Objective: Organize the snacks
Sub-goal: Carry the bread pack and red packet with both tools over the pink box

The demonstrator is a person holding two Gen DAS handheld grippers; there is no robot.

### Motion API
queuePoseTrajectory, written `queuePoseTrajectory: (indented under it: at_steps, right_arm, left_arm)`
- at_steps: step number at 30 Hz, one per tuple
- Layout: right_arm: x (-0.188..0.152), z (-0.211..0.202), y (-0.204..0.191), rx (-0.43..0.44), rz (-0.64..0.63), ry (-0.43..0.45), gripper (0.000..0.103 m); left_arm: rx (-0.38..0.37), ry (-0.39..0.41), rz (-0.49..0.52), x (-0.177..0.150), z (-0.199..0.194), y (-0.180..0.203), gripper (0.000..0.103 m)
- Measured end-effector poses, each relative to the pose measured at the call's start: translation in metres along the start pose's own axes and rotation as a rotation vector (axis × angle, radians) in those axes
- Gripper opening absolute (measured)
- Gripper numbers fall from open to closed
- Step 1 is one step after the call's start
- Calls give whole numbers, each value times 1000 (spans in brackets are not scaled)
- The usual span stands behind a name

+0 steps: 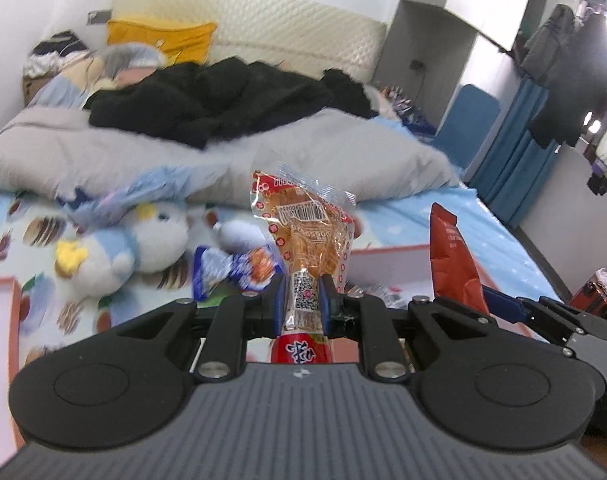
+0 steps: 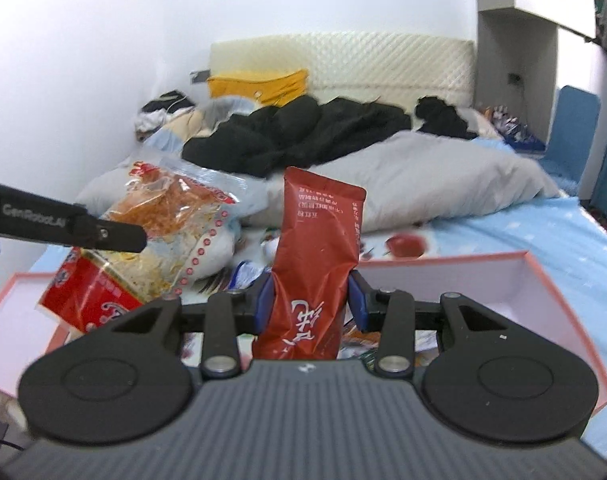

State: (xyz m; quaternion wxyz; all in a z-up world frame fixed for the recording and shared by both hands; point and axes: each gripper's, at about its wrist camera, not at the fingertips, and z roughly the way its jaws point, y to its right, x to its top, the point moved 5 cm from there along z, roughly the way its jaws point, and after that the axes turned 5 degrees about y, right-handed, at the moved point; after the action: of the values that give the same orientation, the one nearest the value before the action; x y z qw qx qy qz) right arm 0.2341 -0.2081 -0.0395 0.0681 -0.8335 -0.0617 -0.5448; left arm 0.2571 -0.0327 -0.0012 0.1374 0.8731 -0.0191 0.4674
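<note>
Both tools loaded. Left tool point(image 1: 301, 300) is clamped narrow on a clear snack packet point(image 1: 303, 236); right tool point(image 2: 310, 300) grips a red foil pouch point(image 2: 317, 256) at mid width. Both packets are held in the air above the bed, over the pink box point(image 2: 543, 276).

We judge the step to be carrying. We advise keeping grips firm and sorting each packet to its own spot in the box.

Clear packet: orange shreds, barcode, red base. Pouch: creased, matte red, white lettering.

The bed point(image 2: 543, 232) carries a pink box point(image 2: 543, 276); behind it lie a grey duvet point(image 2: 443, 176) and black clothes point(image 2: 303, 136).
</note>
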Motion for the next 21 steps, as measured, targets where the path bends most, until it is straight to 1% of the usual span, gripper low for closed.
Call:
queuePoseTrajectory:
  at_steps: [5, 10, 15, 21]
  right_arm:
    - [14, -9, 31, -52, 19, 32, 42]
    - [14, -14, 57, -101, 27, 35, 42]
    - [-1, -3, 86, -146, 63, -9, 43]
    - [-30, 23, 122, -188, 116, -88, 43]
  left_arm:
    - [-50, 13, 29, 13, 7, 31, 20]
    - [-101, -9, 57, 15, 26, 65, 20]
    - [-138, -63, 77, 6, 61, 92, 20]
    - [-164, -163, 98, -16, 119, 115, 20]
